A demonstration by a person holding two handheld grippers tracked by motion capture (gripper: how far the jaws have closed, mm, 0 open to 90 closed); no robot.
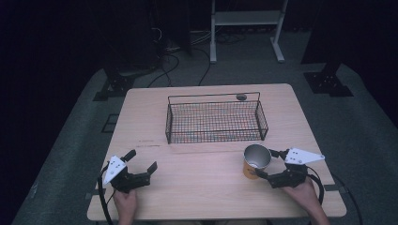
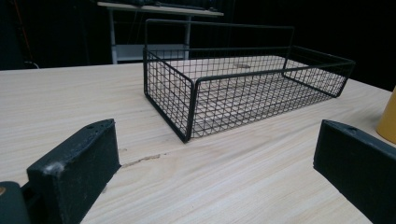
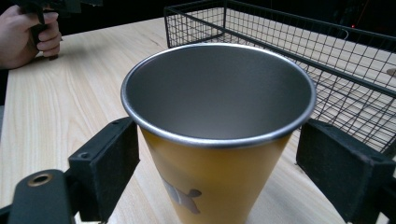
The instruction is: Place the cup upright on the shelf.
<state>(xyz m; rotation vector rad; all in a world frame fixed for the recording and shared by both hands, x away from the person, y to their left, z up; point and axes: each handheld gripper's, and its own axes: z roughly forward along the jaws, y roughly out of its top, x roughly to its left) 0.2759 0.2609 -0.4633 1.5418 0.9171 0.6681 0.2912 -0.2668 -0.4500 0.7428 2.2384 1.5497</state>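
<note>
Cup [image 1: 256,161] and wire basket [image 1: 215,118] share a pale wooden table [image 1: 206,197]. The cup is yellow outside with a bare metal inside and rim, and it stands upright near the table's front right, just in front of the basket's right end and apart from it. In the right gripper view a small grey mark sits low on the cup's wall; it may be a logo, but it is cut off and no letters can be read.

The right gripper [image 1: 268,164] has its jaws spread, one on each side of the cup. The left jaw looks to be at the cup's wall, while a narrow gap shows at the other, so the cup is flanked rather than clamped.

The left gripper [image 1: 141,161] rests low over the table's front left, well apart from the cup, jaws wide apart with nothing between them. Its own view looks along the bare tabletop to the basket, with a sliver of the cup at the right edge. A hand [image 3: 28,32] holds that gripper's handle.

The basket is black with a tall back rail.
</note>
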